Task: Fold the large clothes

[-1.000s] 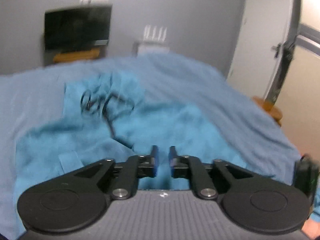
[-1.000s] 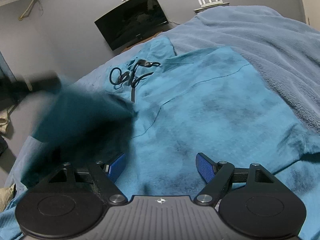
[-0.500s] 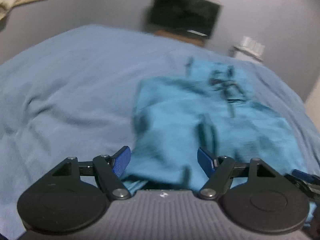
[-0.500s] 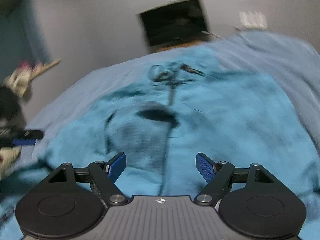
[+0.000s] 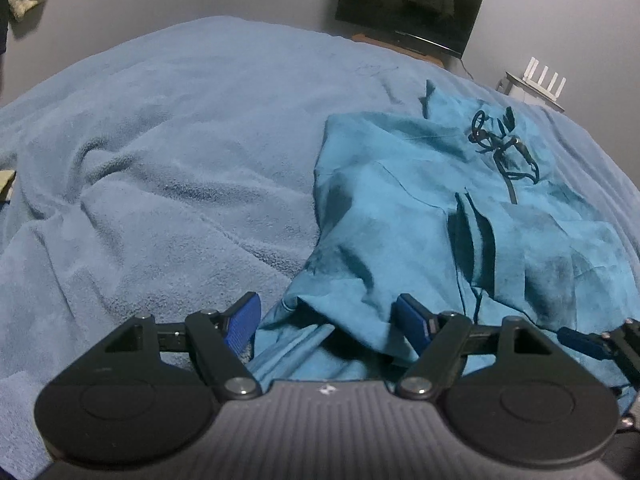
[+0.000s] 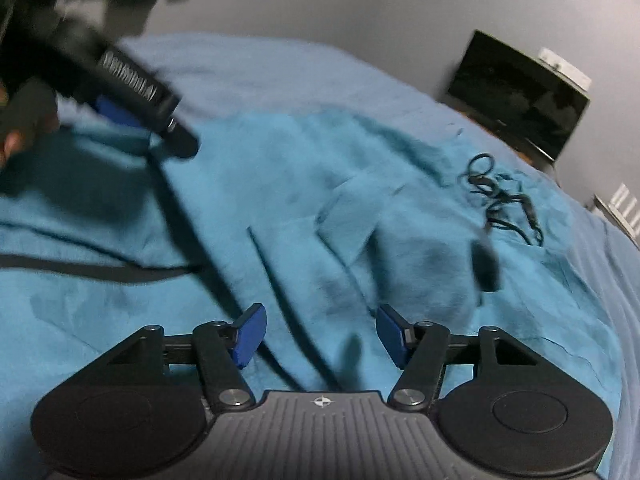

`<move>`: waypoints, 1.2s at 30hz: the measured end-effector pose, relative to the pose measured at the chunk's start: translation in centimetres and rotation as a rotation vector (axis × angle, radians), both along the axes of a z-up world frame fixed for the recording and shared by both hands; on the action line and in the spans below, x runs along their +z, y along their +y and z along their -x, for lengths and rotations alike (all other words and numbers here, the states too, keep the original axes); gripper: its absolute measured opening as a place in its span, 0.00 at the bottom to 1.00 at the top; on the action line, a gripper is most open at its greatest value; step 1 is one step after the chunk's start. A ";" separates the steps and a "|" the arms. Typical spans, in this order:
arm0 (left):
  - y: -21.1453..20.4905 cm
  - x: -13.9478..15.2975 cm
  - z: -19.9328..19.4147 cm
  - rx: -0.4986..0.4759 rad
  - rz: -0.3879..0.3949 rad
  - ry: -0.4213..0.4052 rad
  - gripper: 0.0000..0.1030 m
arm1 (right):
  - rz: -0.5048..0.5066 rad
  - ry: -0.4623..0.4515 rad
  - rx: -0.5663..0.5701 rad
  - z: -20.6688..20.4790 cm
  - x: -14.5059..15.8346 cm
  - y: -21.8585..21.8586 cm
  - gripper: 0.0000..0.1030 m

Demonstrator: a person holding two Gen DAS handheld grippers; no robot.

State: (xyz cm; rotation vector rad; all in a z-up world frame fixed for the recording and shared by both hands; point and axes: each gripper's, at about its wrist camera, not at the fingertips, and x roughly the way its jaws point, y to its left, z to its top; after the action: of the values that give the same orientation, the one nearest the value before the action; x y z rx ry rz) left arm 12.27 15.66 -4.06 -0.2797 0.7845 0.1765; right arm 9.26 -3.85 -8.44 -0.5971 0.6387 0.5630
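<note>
The teal garment (image 5: 420,216) lies on the bed (image 5: 160,160). The left gripper (image 5: 328,320) gapes over its near hem (likely seeking a corner); the right gripper (image 6: 318,334), empty, is closing beside it.

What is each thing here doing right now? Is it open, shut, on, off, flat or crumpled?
Left tongs: open, over the hoodie's edge.
Right tongs: closing, nothing gripped.
Hoodie: spread on the bed, partly folded, wrinkled.
Drawstring: loose, tangled.
Blanket: rumpled.
TV: off.
</note>
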 end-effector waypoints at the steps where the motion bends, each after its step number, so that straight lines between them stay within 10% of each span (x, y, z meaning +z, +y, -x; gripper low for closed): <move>1: -0.1 0.1 0.0 -0.004 -0.005 0.000 0.71 | 0.025 0.001 -0.003 -0.1 -0.3 0.4 0.60; 3: -0.2 0.1 0.1 -0.008 -0.014 0.001 0.71 | 0.055 0.009 -0.006 -0.4 -1.1 0.9 0.47; 6: -0.2 0.2 0.1 -0.008 -0.017 -0.001 0.71 | 0.059 0.006 -0.027 -0.7 -1.3 0.8 0.02; 12: -0.4 0.3 0.2 -0.019 -0.029 -0.005 0.71 | -0.310 -0.090 -0.219 -0.7 3.7 -5.1 0.02; 17: -0.4 0.3 0.2 -0.022 -0.033 -0.005 0.71 | -0.641 -0.159 -0.594 -1.6 7.3 -15.1 0.02; 23: -0.5 0.1 -0.2 -0.023 -0.043 0.014 0.71 | -0.856 0.038 -0.967 -2.7 3.5 -23.7 0.24; 27: -0.5 -0.1 -0.4 -0.022 -0.048 0.024 0.71 | -0.995 0.135 -1.022 -3.5 0.6 -25.6 0.63; 30: -0.6 -0.2 -0.5 -0.022 -0.053 0.032 0.71 | -1.031 0.165 -1.057 -4.7 -0.6 -26.5 0.65; 32: -0.7 -0.3 -0.6 -0.025 -0.059 0.041 0.71 | -1.050 0.172 -1.058 -5.3 -1.2 -26.7 0.44; 33: -0.7 -0.4 -0.7 -0.027 -0.063 0.046 0.71 | -1.066 0.166 -1.041 -5.3 -1.3 -26.8 0.04; 36: -1.1 -0.5 -0.8 -0.043 -0.076 0.052 0.71 | -1.049 0.042 -0.976 -5.5 0.6 -26.4 0.04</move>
State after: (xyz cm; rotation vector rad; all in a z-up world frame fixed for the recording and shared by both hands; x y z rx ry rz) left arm 13.09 14.60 -4.57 -0.1864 0.8329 0.1733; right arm 14.76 -30.29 -7.88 0.7101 0.5064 -0.0689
